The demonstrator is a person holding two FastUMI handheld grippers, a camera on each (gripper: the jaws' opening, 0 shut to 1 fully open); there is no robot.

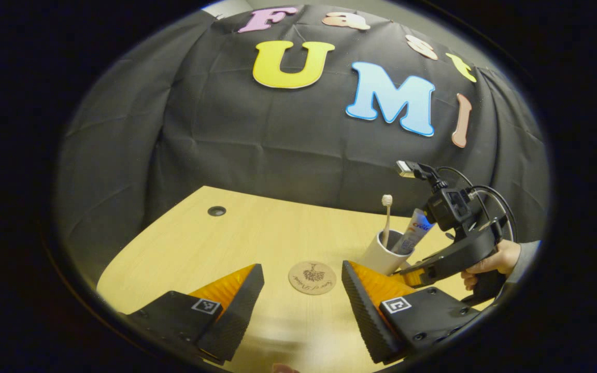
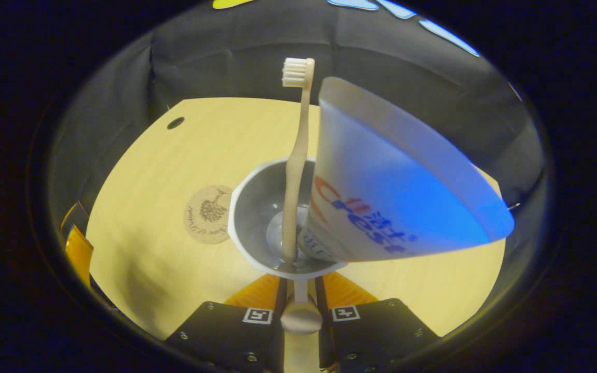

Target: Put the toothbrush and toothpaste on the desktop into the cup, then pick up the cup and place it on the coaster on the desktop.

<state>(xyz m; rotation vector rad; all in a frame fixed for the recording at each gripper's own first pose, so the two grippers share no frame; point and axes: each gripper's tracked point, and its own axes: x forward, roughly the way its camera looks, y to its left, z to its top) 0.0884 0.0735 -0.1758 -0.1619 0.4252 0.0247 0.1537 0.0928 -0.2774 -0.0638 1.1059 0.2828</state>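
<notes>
A white cup (image 1: 379, 257) stands right of the round wooden coaster (image 1: 312, 277) on the light wood desk. The toothbrush (image 1: 386, 215) stands in it bristles up, and the toothpaste tube (image 1: 415, 233) leans beside it. My left gripper (image 1: 302, 269) is open and holds nothing, low over the desk, with the coaster ahead between its fingers. In the right gripper view I look down into the cup (image 2: 236, 228), with the toothbrush (image 2: 298, 171) and tube (image 2: 397, 197) inside. My right gripper (image 2: 302, 290) is shut on the cup's handle. The coaster (image 2: 208, 214) lies just left of the cup.
A hand (image 1: 490, 264) holds the right gripper (image 1: 412, 277) at the desk's right side. A small dark hole (image 1: 216, 211) sits in the desk (image 1: 226, 243) at the far left. The black cloth wall rises close behind the desk's far edge.
</notes>
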